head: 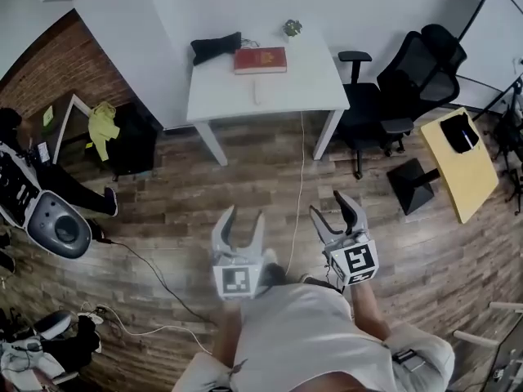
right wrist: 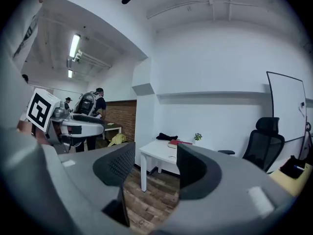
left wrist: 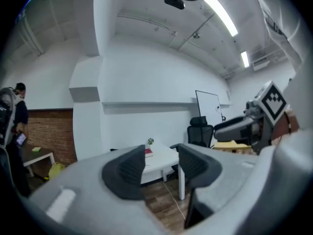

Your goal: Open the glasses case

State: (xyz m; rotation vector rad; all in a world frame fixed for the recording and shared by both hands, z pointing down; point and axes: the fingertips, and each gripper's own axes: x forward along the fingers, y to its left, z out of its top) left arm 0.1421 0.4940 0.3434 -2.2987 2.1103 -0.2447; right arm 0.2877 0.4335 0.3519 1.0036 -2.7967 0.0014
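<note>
A white table [head: 278,84] stands well ahead of me across the wood floor. On it lie a black soft-looking object [head: 216,47], a red book [head: 260,60], a small plant [head: 292,28] and a small pale item [head: 257,94]; I cannot tell which is the glasses case. My left gripper [head: 243,219] and right gripper [head: 333,207] hover side by side over the floor near my body, both open and empty. The left gripper view shows its jaws [left wrist: 161,168] apart, with the table [left wrist: 157,161] far beyond. The right gripper [right wrist: 155,165] also frames the table [right wrist: 161,153] and the book [right wrist: 180,142].
A black office chair [head: 409,80] stands right of the table, with a yellow board [head: 466,166] and a black stand [head: 417,182] beyond it. A cable [head: 301,162] runs along the floor. A grey round device [head: 57,227] and clutter sit at left. A person [left wrist: 12,116] stands by the brick wall.
</note>
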